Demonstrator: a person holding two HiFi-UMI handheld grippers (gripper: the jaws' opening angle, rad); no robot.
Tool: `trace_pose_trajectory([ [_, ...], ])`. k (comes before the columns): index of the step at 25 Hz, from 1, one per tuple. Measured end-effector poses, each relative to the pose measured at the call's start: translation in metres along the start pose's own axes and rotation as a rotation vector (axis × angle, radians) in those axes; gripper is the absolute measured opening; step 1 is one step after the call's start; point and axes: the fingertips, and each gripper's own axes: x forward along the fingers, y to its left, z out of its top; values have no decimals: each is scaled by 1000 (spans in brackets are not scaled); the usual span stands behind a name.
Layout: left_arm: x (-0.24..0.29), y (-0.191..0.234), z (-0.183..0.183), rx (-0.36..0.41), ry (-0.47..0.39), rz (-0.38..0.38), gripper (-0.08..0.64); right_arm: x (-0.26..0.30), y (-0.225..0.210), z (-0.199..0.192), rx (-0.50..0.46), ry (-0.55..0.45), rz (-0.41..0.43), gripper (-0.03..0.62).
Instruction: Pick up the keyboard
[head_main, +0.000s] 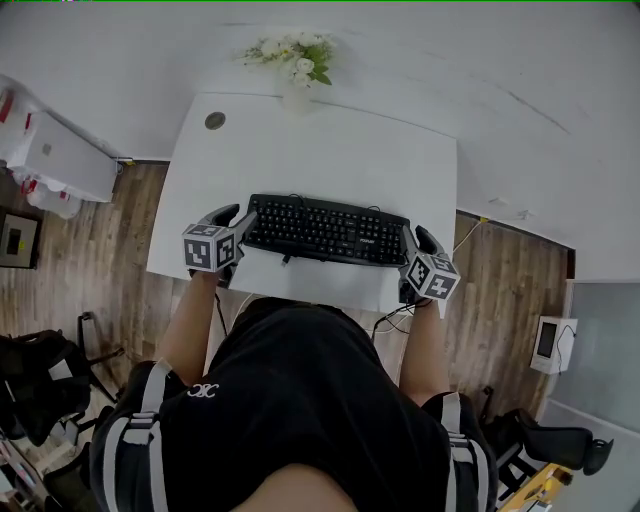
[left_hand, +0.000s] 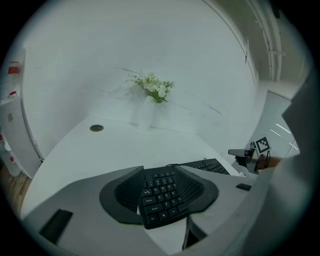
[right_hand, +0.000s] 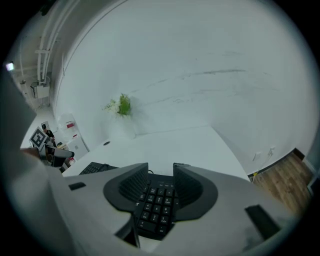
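Black full-size keyboard (head_main: 325, 228), keys facing up, lying flat on the white bench (head_main: 300, 150), long side running across near the bench's front edge, slightly skewed, number-pad end on the right, thin dark cable (left_hand: 172, 164) at its rear edge

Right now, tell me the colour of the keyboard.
The keyboard is black, with light key lettering; the head view shows it best.

The person wears a black top (head_main: 300, 400) with a small white emblem (head_main: 203, 391) left of centre in the lower head view. Grey-striped straps (head_main: 135, 440) show at both lower corners. The left gripper (head_main: 238, 216) and right gripper (head_main: 418, 235) have light grey shells and black ribbed jaws. Each carries a cube (head_main: 210, 248) with black-and-white square markers.
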Motion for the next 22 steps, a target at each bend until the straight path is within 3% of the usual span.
trace_pose_trajectory([
  [13,45,27,-47,-89,190,30,209,34,-28,-53,57,176,12,201],
  [22,62,35,-66,-119,254,25,209,46,-33,-63,39,224,-16,212],
])
